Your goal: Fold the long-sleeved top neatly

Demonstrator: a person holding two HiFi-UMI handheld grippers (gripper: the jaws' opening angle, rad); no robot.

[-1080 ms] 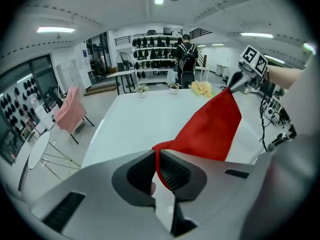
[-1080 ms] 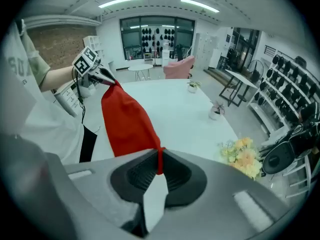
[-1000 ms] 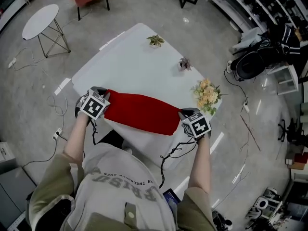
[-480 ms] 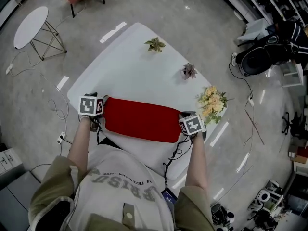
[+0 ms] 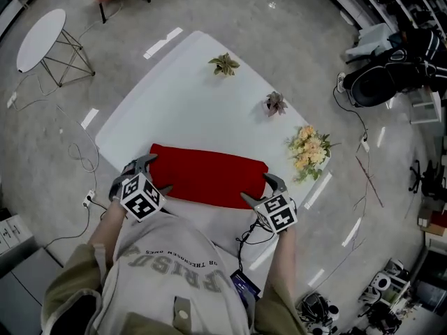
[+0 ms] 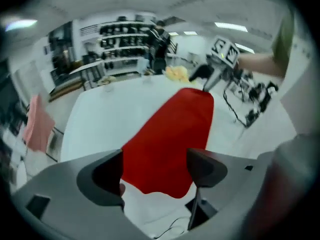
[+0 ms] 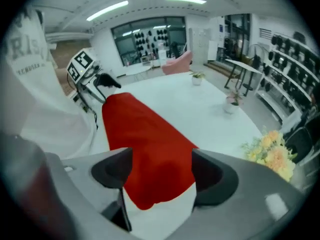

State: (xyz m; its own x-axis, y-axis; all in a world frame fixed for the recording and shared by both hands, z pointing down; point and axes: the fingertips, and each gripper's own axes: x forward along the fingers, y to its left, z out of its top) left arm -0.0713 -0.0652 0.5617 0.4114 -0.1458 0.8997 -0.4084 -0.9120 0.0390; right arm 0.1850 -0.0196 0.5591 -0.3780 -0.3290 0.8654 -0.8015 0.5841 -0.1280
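1. The left gripper (image 5: 155, 175) hangs at the folded top's left end. Its fingers have just been opening and now stand spread, pinching nothing.
2. The red long-sleeved top (image 5: 209, 176) lies as a flat band along the near edge of the white table (image 5: 188, 96).
3. The right gripper (image 5: 260, 189) sits at the top's right end, its fingers just opened wide and clear of the cloth.
4. Yellow flowers (image 5: 305, 145) stand by the table's right edge.

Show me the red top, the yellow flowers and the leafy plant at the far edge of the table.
red top (image 5: 209, 175), head view, middle of the folded cloth.
yellow flowers (image 5: 306, 144), head view, centre of the bunch.
leafy plant (image 5: 224, 63), head view, its leaves.
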